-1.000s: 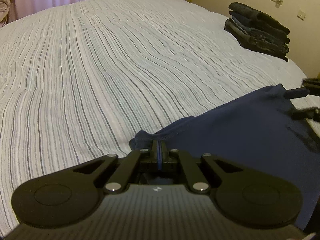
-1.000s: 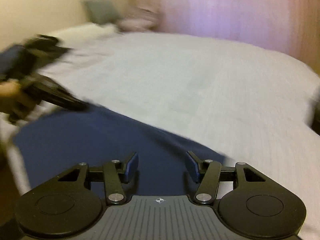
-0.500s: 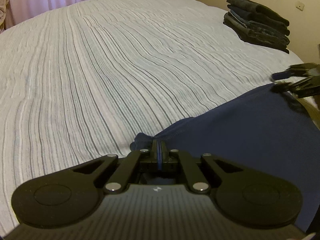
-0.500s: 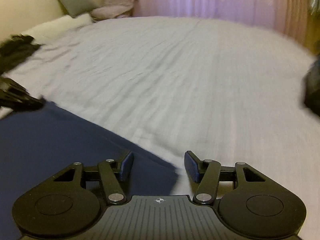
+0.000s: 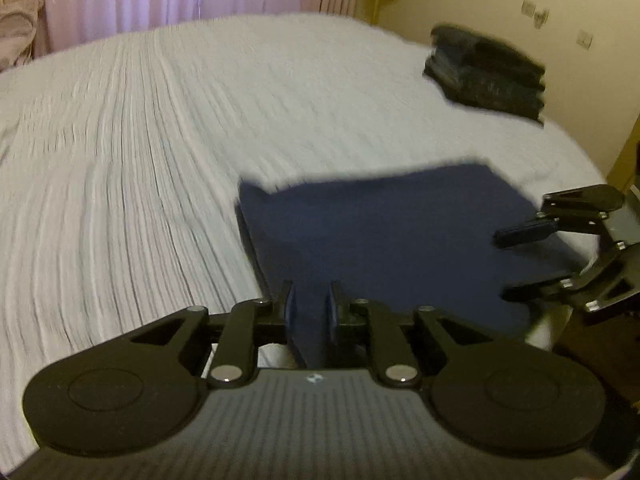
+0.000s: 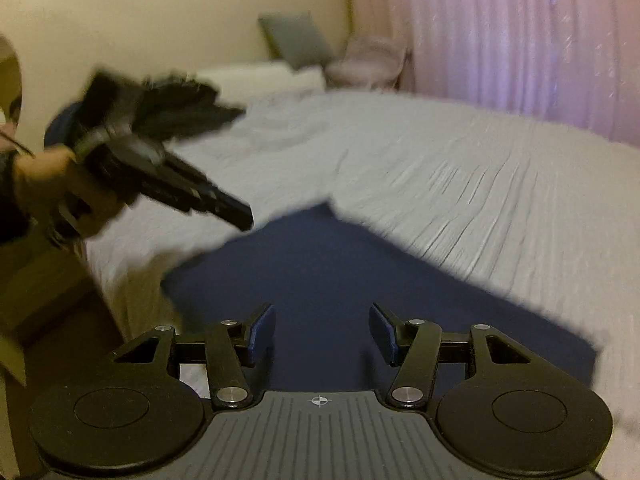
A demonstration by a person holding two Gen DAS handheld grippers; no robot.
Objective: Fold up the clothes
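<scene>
- Cloth first, in the left wrist view: the navy garment [image 5: 384,232] lies flat and roughly squared on the striped bedspread [image 5: 132,168], near its close edge, apparently one fold done.
- The left gripper [image 5: 311,308] has just been opening; its jaws stand a little apart with only a strip of the garment's near edge showing between them, the pads seemingly no longer pinching it. I judge this a release so the fold can settle.
- The right gripper [image 5: 516,264] hovers at the garment's right edge, jaws parted and empty, likely having let go its corner.
- A stack of dark folded clothes [image 5: 486,72] sits beyond the garment, well apart, probably the pile it will join.
- In the right wrist view, the right gripper [image 6: 322,334] spreads wide over the garment [image 6: 344,280], clasping nothing.
- The left gripper [image 6: 224,206], blurred, is held by a hand [image 6: 76,188] at the garment's left corner.
</scene>
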